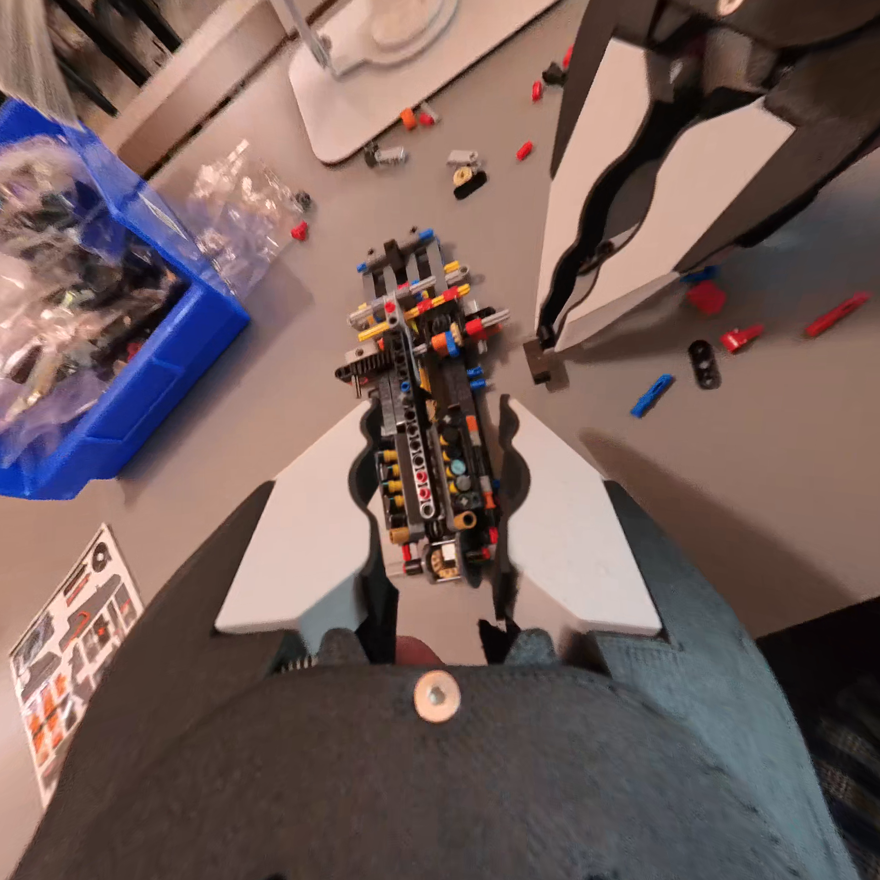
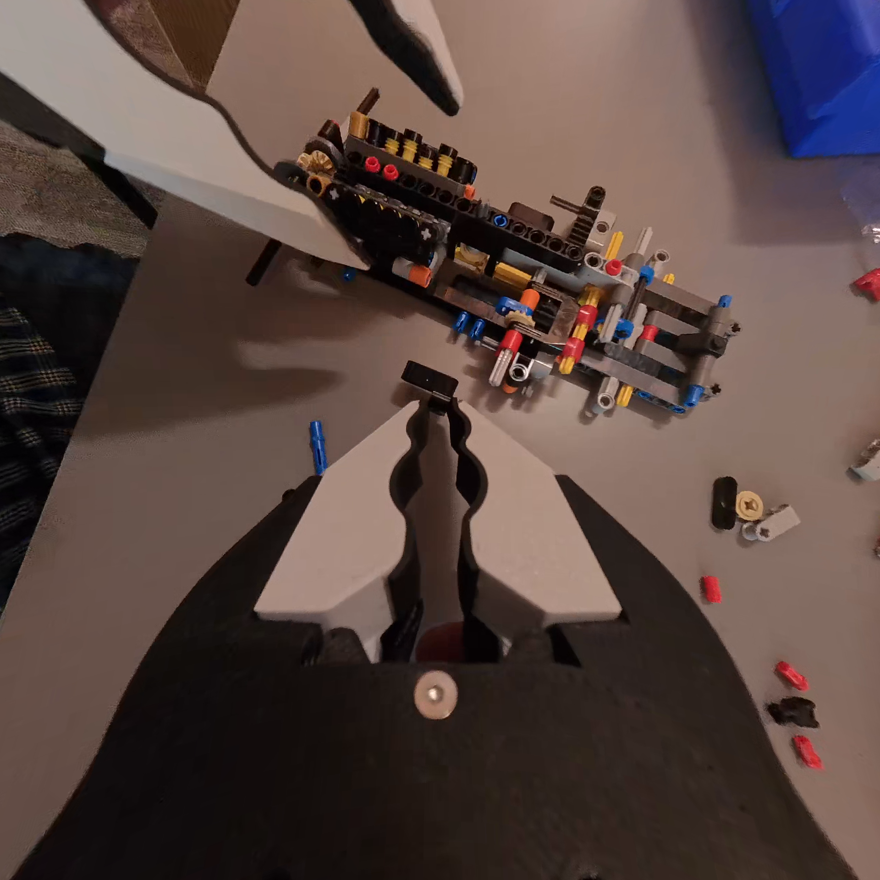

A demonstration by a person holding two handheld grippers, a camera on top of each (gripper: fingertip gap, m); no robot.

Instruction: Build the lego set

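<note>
A long lego chassis of black, grey, yellow, red and blue parts lies on the grey table. My left gripper is shut on its near end, one finger on each long side. In the right wrist view the chassis lies across the upper middle, with the left gripper at its left end. My right gripper is shut on a small black piece, held just short of the chassis's side. In the left wrist view the right gripper and its piece are to the right of the chassis.
A blue bin of bagged parts and a clear bag are at the left, with a sticker sheet nearer. A white stand base is behind. Loose red, blue and black pieces lie at the right. The table edge is at the left. The gap from one gripper's tips to the other's is roughly 7 cm.
</note>
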